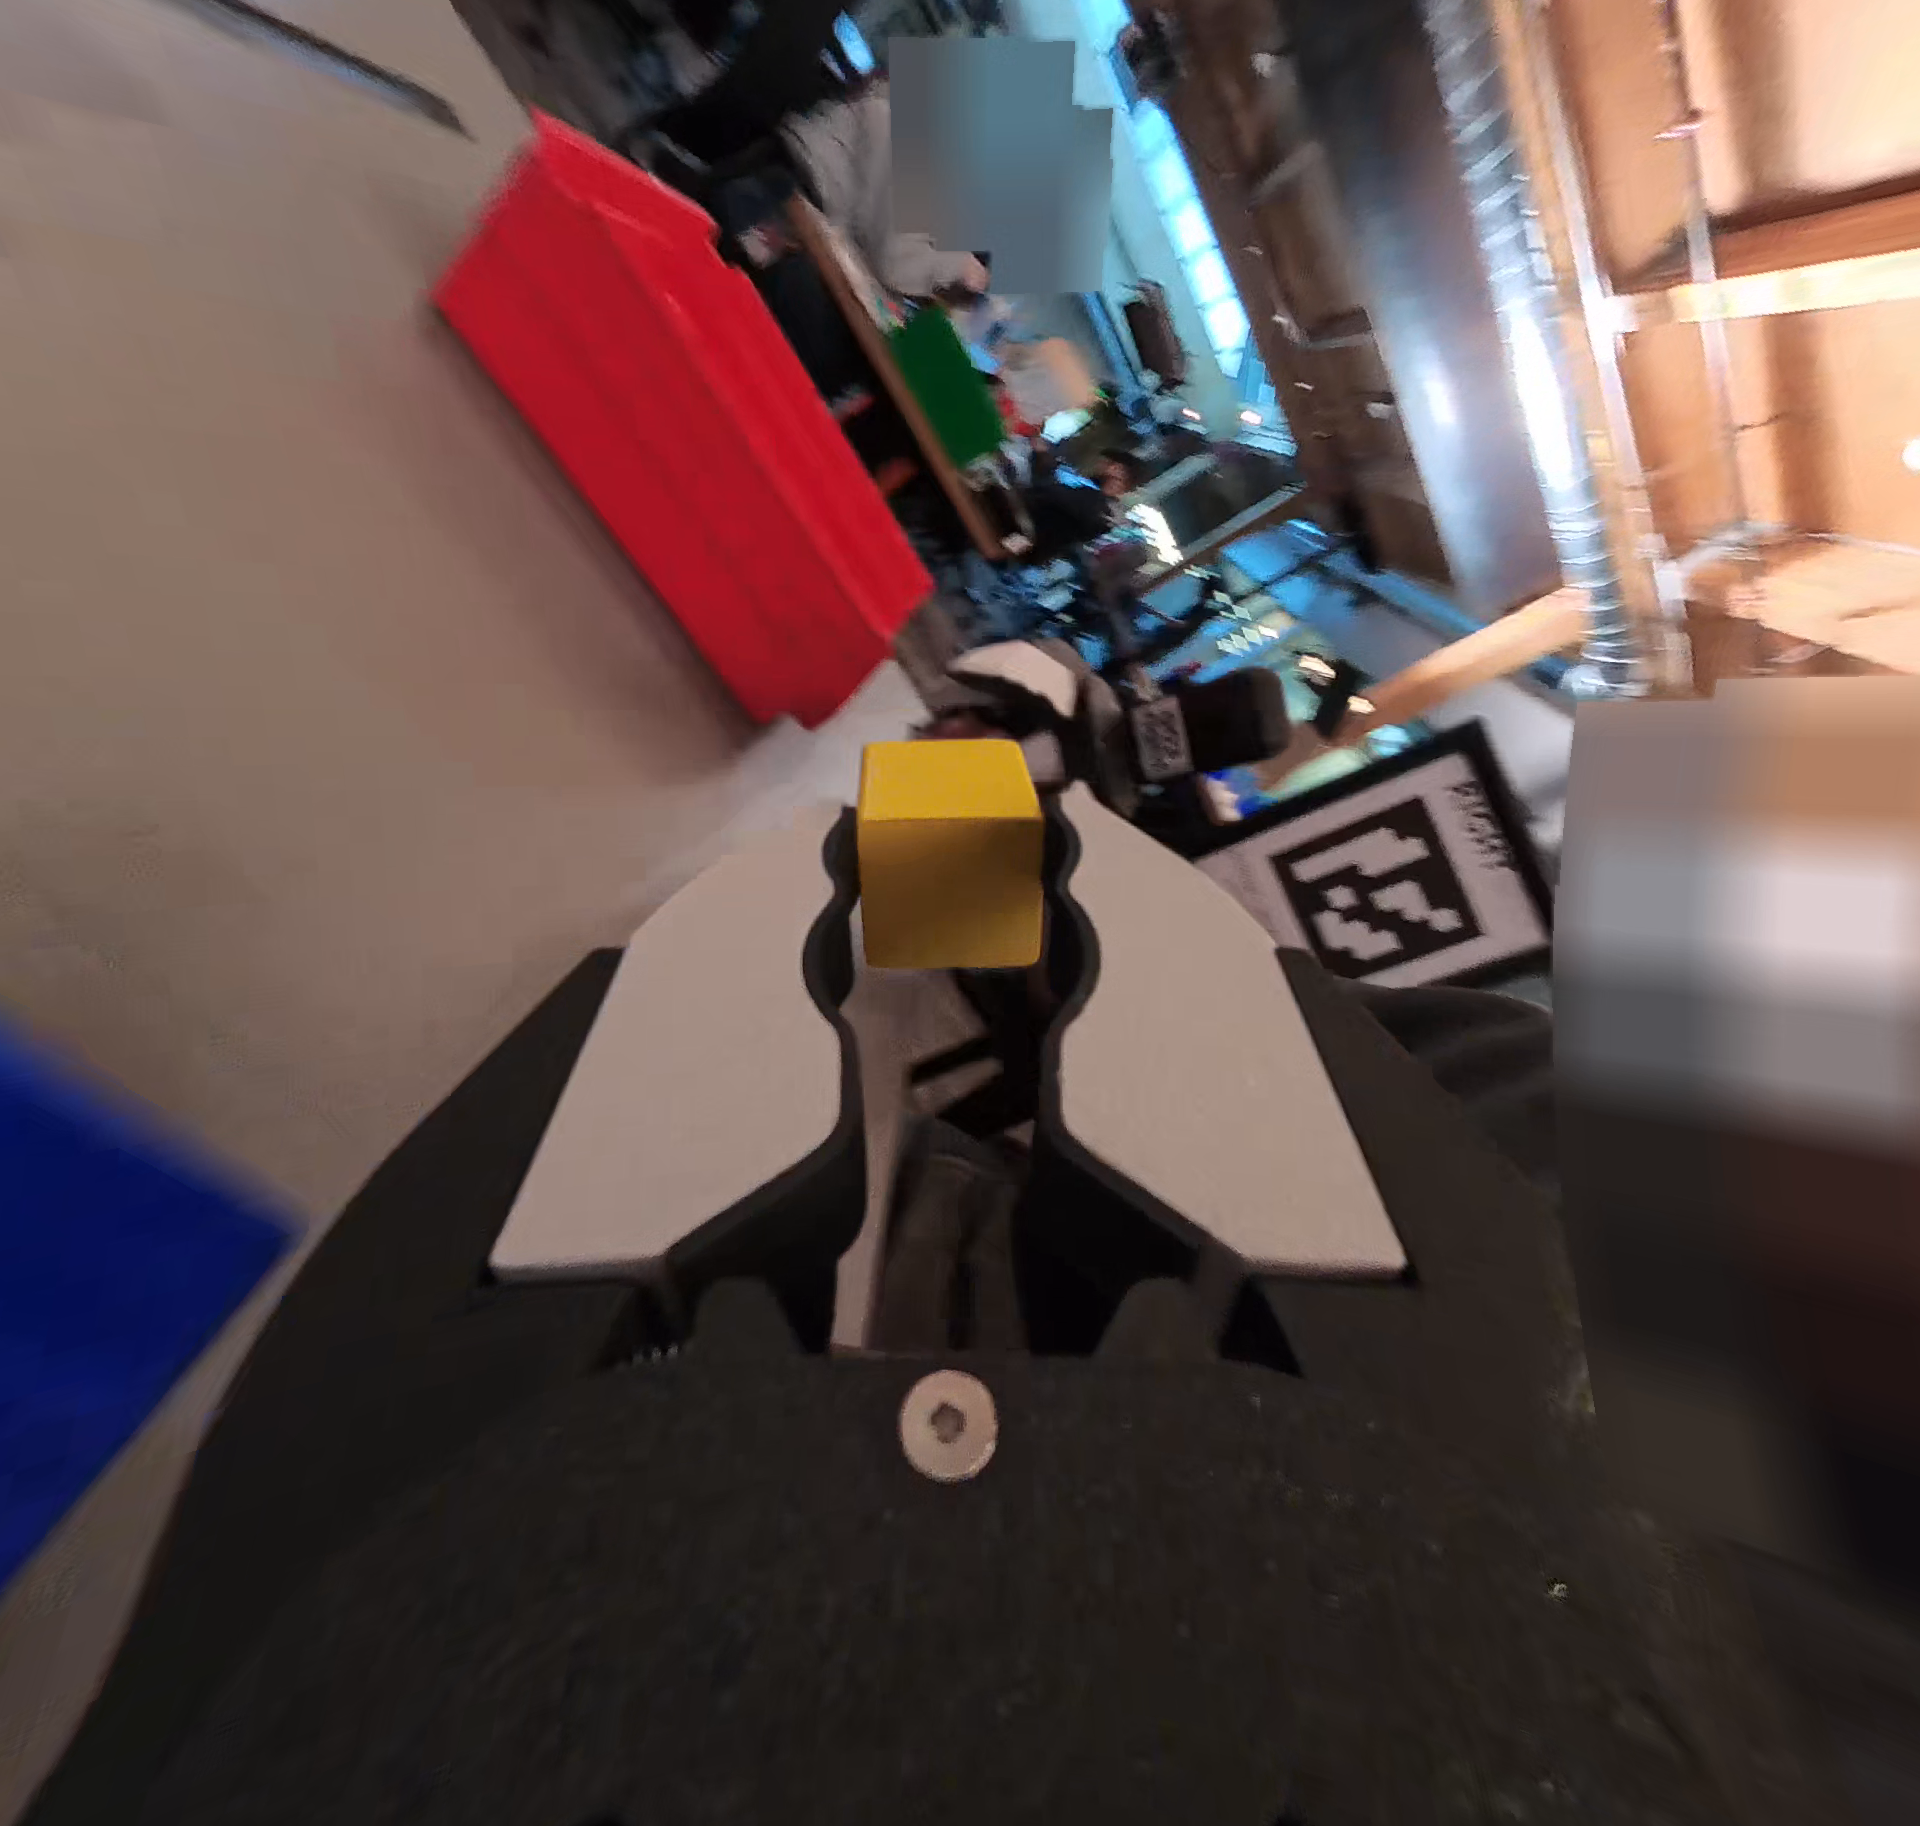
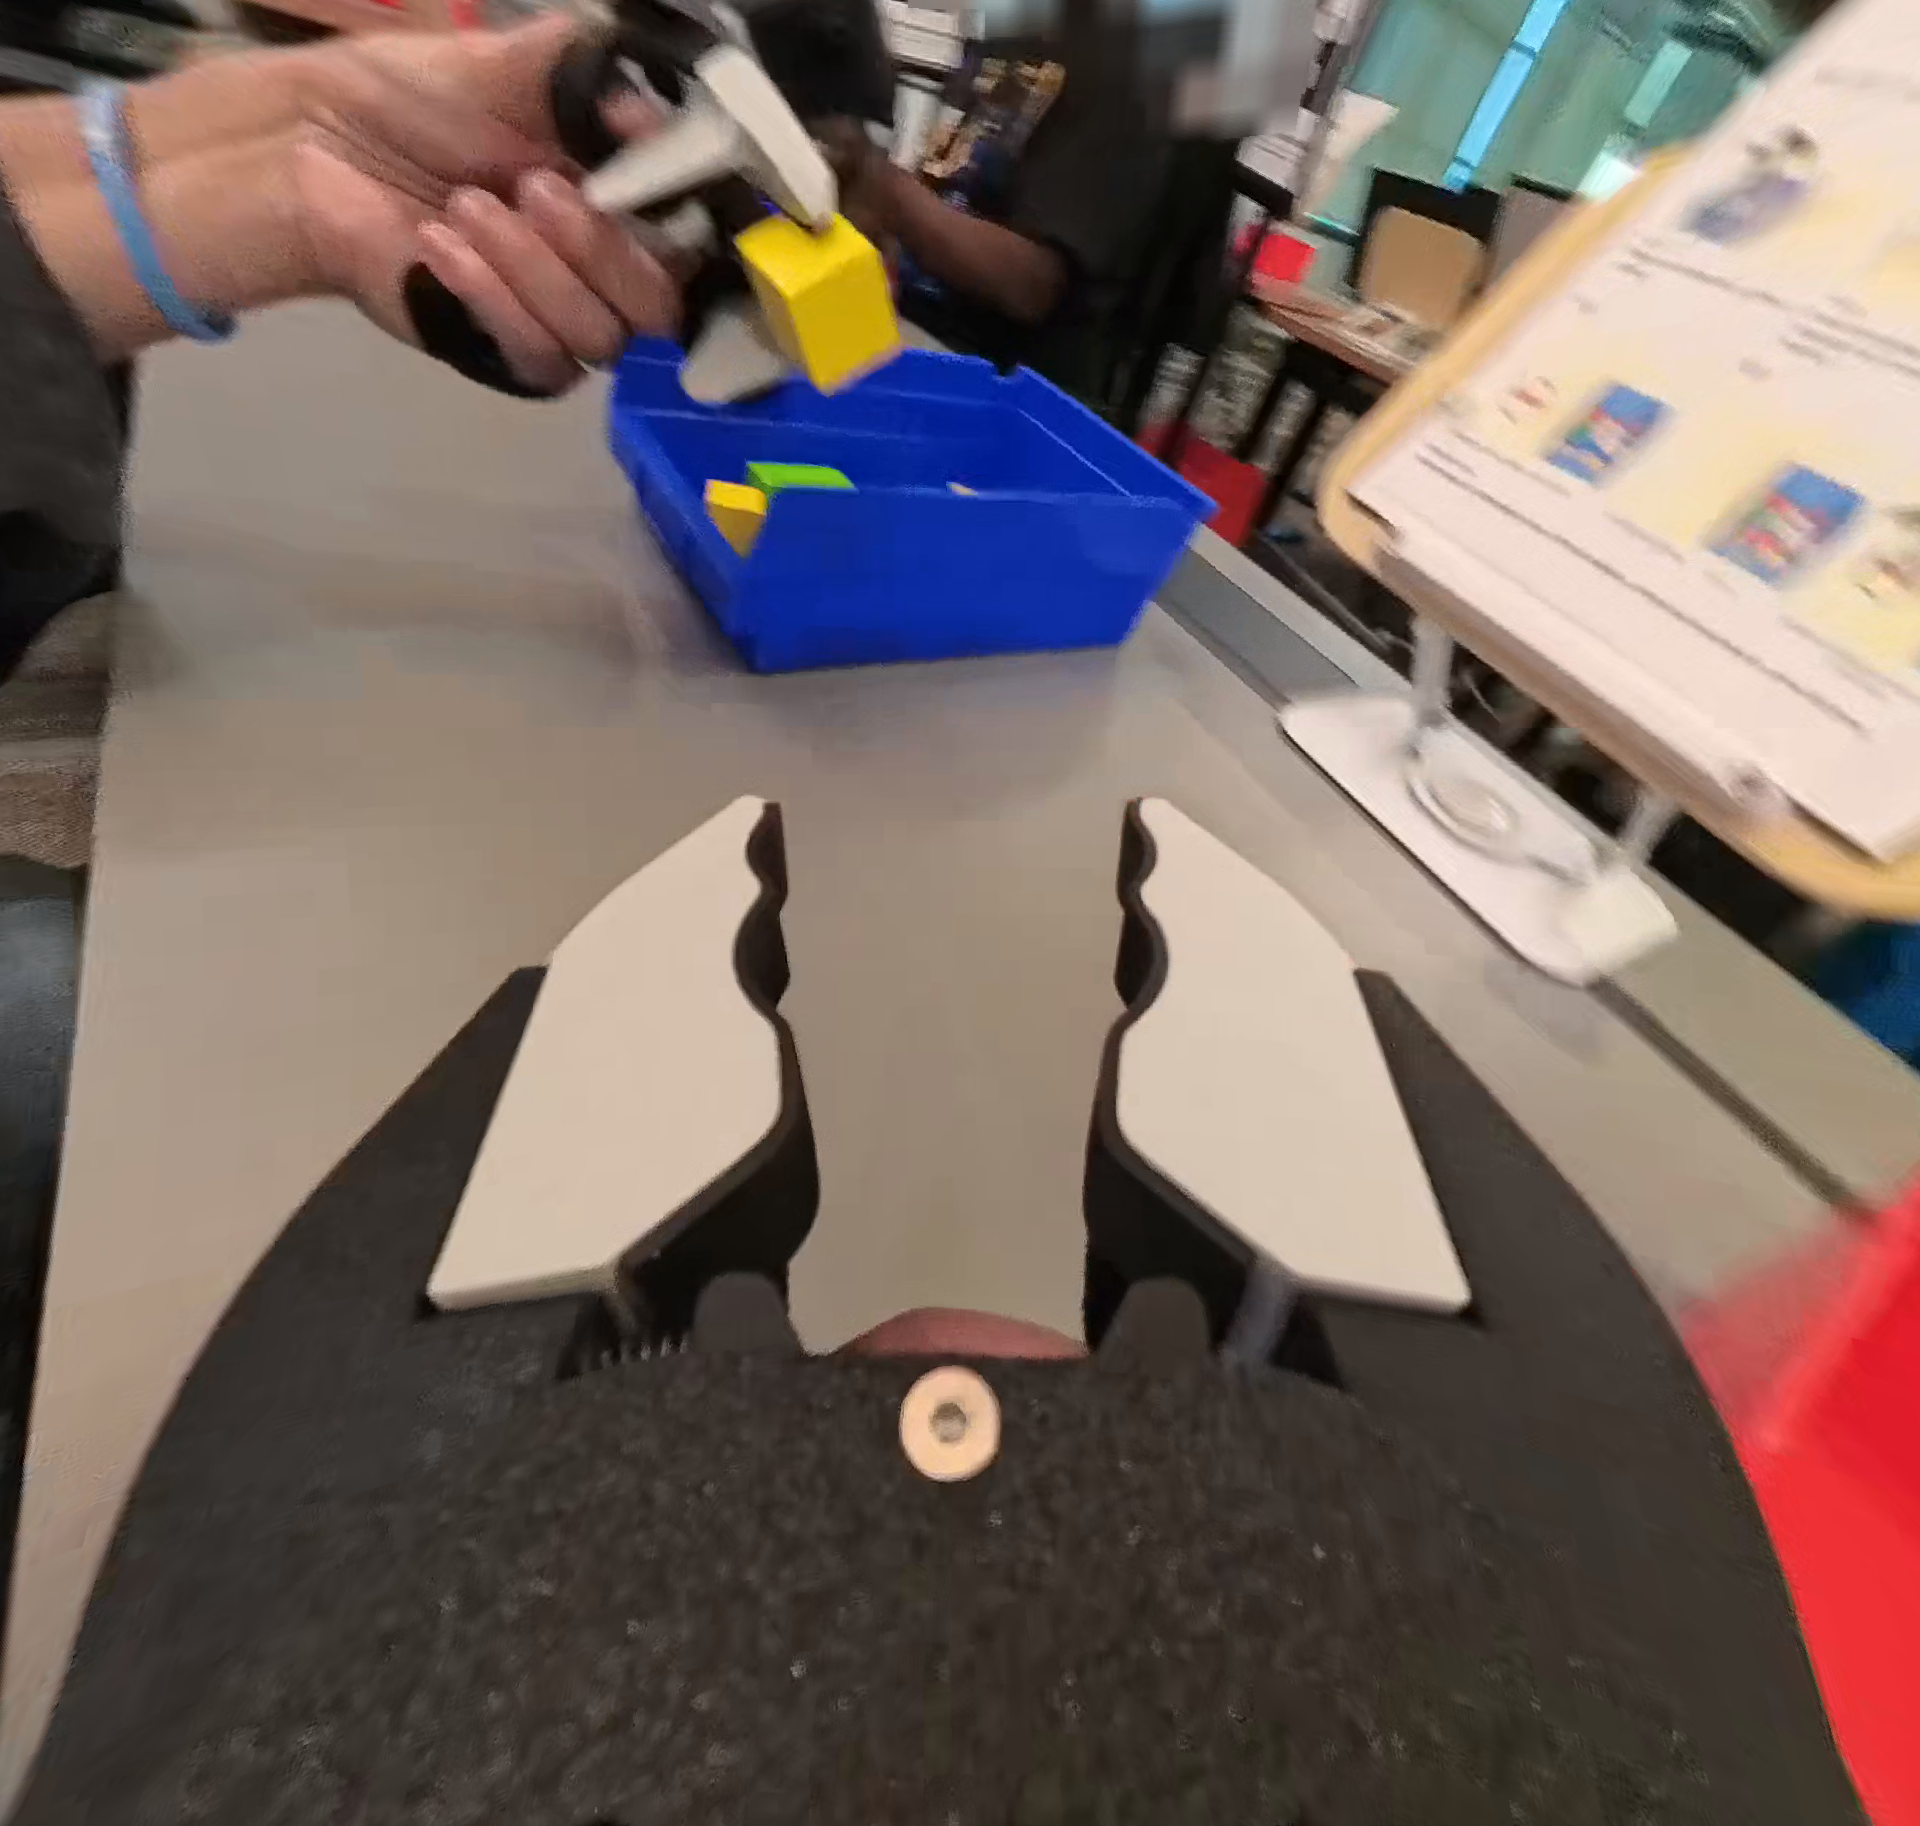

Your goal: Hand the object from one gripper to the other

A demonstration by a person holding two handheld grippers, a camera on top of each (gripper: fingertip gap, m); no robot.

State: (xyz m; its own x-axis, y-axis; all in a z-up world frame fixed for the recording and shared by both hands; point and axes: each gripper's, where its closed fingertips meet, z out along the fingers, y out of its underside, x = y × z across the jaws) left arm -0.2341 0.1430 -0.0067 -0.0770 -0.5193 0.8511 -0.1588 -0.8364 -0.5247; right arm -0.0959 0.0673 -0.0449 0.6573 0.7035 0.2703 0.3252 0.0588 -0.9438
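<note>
A yellow cube (image 1: 948, 854) sits clamped between the tips of my left gripper (image 1: 948, 841), held in the air with the view tilted. In the right wrist view the same left gripper (image 2: 805, 290) shows at the upper left, in a person's hand (image 2: 416, 187), holding the yellow cube (image 2: 821, 306) above the blue bin (image 2: 935, 571). My right gripper (image 2: 951, 820) is open and empty, low over the grey table (image 2: 416, 716), well short of the cube. The right gripper (image 1: 1029, 696) also shows small and blurred beyond the cube in the left wrist view.
The blue bin holds a yellow block (image 2: 736, 514) and a green block (image 2: 800, 477). A red bin (image 1: 675, 426) stands on the table and shows at the right edge (image 2: 1839, 1444). A tilted sign on a clear stand (image 2: 1704, 488) is at the right. A marker card (image 1: 1403, 862) lies nearby.
</note>
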